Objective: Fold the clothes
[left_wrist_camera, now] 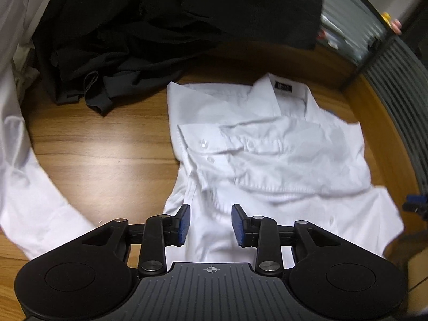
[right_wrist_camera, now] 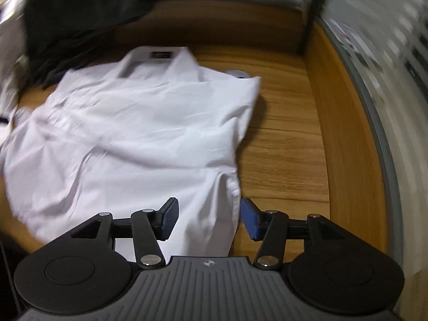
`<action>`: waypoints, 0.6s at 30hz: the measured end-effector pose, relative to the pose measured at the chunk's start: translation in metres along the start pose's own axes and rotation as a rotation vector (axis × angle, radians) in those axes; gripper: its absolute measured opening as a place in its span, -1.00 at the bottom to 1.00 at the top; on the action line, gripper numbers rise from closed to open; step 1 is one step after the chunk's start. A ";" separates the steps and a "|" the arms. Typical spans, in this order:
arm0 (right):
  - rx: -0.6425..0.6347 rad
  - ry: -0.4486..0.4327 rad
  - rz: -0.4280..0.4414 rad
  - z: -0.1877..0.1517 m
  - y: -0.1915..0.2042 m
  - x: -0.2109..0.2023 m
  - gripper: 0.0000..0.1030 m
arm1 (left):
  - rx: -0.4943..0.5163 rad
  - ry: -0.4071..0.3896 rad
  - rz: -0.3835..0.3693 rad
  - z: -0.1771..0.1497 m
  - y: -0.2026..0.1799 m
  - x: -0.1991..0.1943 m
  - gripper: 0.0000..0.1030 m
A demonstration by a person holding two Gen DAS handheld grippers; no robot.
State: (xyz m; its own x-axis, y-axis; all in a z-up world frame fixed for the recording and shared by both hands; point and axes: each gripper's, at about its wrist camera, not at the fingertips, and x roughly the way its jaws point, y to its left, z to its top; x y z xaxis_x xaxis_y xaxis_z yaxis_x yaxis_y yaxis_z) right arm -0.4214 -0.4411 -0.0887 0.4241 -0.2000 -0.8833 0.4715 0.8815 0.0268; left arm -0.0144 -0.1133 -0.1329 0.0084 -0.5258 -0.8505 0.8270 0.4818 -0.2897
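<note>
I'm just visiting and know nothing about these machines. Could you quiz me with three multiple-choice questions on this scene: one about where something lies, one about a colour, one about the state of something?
1. Where does the dark pile of clothes lie, in the left wrist view?
A. on top of the white shirt
B. on the wooden table, beyond and left of the white shirt
C. between the left gripper's pads

2. What colour are the pads of the left gripper?
A. blue
B. red
C. yellow

3. How do the jaws of the right gripper stand?
A. pressed shut on the shirt
B. shut on nothing
C. apart, pads not pressing the cloth

Answers:
1 B: the pile sits on the table at upper left, apart from the white shirt.
2 A: both pads show blue.
3 C: a clear gap shows between the pads, with the shirt's edge lying below.
</note>
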 end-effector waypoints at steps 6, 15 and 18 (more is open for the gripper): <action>-0.209 0.030 0.062 -0.020 0.031 -0.015 0.26 | 0.211 0.034 0.055 -0.021 -0.021 -0.014 -0.18; -0.494 0.097 0.010 -0.039 0.061 0.002 0.43 | 0.337 0.064 0.115 -0.020 -0.028 0.007 -0.12; -0.547 0.102 0.001 -0.042 0.066 0.010 0.45 | 0.326 0.050 0.127 -0.013 -0.024 0.014 -0.12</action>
State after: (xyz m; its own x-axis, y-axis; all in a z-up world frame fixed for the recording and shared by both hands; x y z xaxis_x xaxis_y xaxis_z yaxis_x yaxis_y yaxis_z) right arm -0.4183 -0.3669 -0.1149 0.3345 -0.1803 -0.9250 -0.0110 0.9807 -0.1951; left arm -0.0410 -0.1233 -0.1436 0.1020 -0.4375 -0.8934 0.9570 0.2882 -0.0319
